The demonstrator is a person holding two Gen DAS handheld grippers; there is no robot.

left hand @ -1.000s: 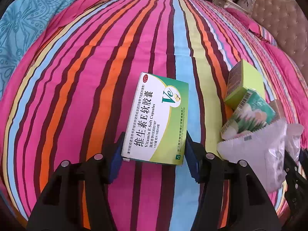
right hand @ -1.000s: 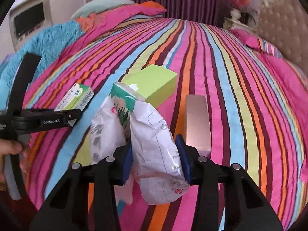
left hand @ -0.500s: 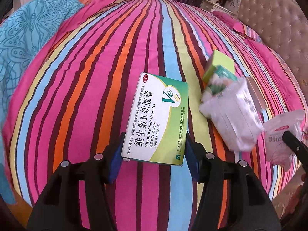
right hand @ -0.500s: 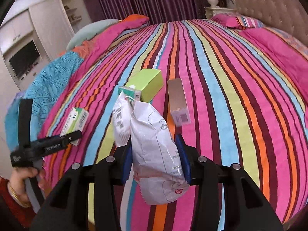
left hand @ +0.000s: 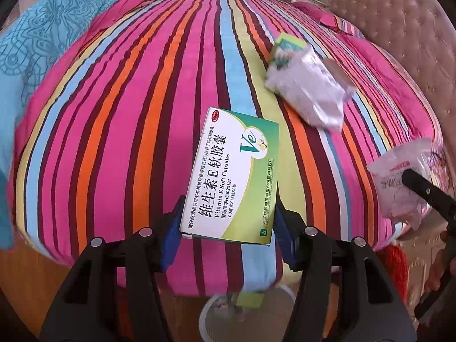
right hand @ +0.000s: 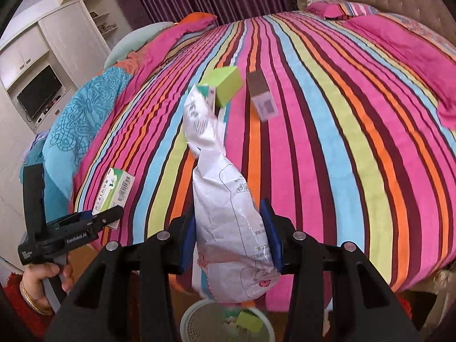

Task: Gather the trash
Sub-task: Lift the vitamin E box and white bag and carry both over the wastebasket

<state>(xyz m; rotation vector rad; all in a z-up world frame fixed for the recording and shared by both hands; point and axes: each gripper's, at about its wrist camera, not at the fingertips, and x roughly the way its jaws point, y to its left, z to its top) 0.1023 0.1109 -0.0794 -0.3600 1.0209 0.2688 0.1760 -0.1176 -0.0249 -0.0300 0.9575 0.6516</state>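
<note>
While both grippers hang past the foot of a striped bed (right hand: 327,114), each carries trash above a white mesh bin (right hand: 205,322) on the floor, likely so the items can drop in. Clamped in the left gripper (left hand: 228,225), a vitamin E box (left hand: 230,171) points its long axis away along the fingers, printed face up. Squeezed by the right gripper (right hand: 232,233), a crumpled white wrapper (right hand: 228,208) stands roughly upright. Left on the bed are a green box (right hand: 226,84), a brown box (right hand: 260,94) and a white packet (left hand: 307,97).
</note>
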